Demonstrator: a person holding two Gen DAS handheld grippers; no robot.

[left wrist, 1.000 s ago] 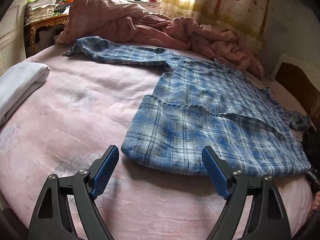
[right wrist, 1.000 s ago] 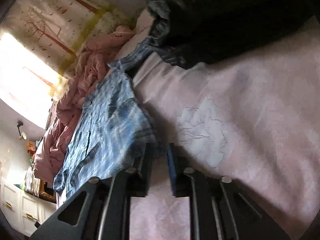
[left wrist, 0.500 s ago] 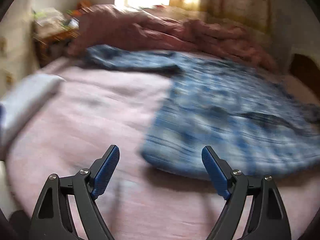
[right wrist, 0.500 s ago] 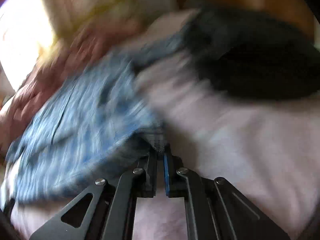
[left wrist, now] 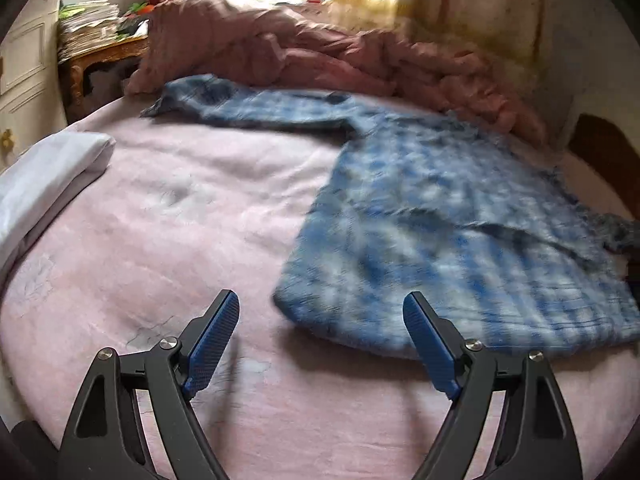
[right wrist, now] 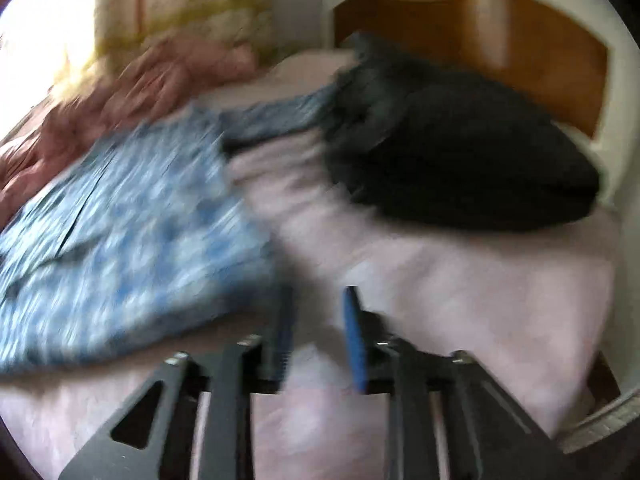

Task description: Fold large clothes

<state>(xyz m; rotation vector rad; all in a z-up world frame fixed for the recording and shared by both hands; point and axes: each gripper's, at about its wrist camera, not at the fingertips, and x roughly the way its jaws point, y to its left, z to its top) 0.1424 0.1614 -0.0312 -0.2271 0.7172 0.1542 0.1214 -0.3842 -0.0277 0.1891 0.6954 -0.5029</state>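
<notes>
Half a second ago the right gripper pinched the plaid shirt hem; now its jaws stand slightly apart with nothing between them, just beside the shirt's near corner. Closer in, the left gripper hovers wide open above the pink bedsheet. Beyond lies the shirt, spread flat, one sleeve outstretched. Farther back: dark clothing, a rumpled pink quilt.

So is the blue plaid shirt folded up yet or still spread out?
Mostly spread: the plaid shirt lies flat on the bed, one sleeve stretched out, only its lower part doubled over.
</notes>
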